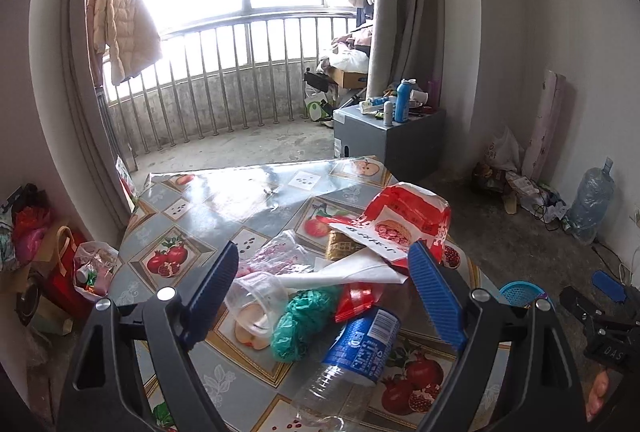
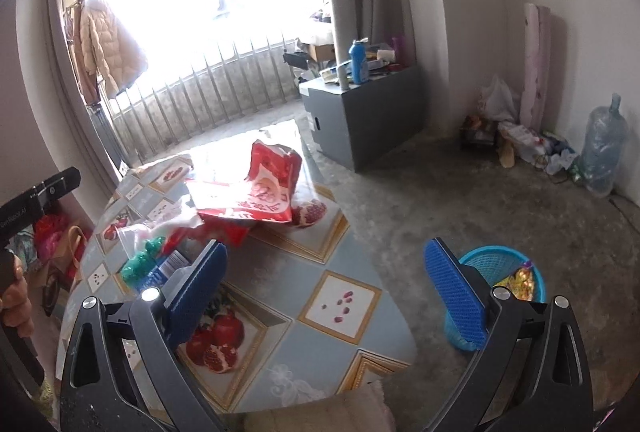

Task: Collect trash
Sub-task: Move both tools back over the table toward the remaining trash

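Observation:
A pile of trash lies on the fruit-patterned table (image 1: 192, 216): a red and white snack bag (image 1: 404, 220), a clear plastic bottle with a blue label (image 1: 360, 348), a crumpled green bag (image 1: 300, 316), a clear plastic cup (image 1: 256, 304), white paper (image 1: 352, 272) and a small red wrapper (image 1: 356, 300). My left gripper (image 1: 324, 288) is open, hovering just above the pile. My right gripper (image 2: 332, 292) is open and empty over the table's right part. The red bag (image 2: 268, 188) and green bag (image 2: 140, 264) show in the right wrist view. A blue basket (image 2: 500, 268) on the floor holds a wrapper.
A grey cabinet (image 1: 396, 136) with bottles stands beyond the table. A large water jug (image 1: 592, 200) and bags lie by the right wall. Bags (image 1: 60, 260) sit on the floor left of the table. A balcony railing (image 1: 224, 84) is behind.

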A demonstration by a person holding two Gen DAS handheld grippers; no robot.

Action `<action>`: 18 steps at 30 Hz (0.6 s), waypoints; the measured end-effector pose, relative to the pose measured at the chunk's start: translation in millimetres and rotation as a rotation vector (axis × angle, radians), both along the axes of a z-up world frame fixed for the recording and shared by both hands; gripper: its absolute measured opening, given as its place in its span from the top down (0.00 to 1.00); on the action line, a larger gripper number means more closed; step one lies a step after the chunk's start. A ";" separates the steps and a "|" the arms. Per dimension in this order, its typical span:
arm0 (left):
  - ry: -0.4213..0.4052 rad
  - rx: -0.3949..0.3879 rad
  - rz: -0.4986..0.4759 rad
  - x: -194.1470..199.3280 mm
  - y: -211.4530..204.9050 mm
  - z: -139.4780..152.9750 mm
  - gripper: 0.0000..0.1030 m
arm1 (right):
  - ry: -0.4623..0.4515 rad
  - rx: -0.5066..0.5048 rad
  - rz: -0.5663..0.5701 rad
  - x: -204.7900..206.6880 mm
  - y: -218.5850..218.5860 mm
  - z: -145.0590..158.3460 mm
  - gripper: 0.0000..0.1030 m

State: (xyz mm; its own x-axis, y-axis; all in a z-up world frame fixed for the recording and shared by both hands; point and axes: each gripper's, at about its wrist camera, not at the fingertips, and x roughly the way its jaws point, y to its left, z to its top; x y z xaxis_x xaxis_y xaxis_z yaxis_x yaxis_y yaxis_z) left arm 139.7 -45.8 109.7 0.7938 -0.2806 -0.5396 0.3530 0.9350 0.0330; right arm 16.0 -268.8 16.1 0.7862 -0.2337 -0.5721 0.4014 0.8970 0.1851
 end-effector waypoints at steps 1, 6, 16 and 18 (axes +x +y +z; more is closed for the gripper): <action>0.001 -0.005 0.007 -0.1 6.1 -0.8 0.18 | -0.003 0.008 0.004 1.2 2.5 0.9 0.08; 0.000 -0.031 0.038 -2.4 32.7 -2.4 0.18 | -0.013 0.012 0.022 5.7 16.3 5.6 0.08; -0.010 -0.058 0.064 -10.4 58.3 -2.3 0.18 | -0.042 -0.019 0.059 8.6 39.8 15.8 0.08; -0.010 -0.062 0.067 -11.6 61.3 -2.6 0.18 | -0.045 -0.019 0.063 8.5 40.6 16.9 0.08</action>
State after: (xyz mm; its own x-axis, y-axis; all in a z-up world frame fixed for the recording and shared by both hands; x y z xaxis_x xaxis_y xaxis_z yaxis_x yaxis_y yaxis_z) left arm 128.0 15.5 107.1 0.8172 -0.2591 -0.5149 0.2895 0.9569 -0.0221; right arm 24.5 -228.2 32.9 0.8243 -0.1940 -0.5318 0.3362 0.9236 0.1842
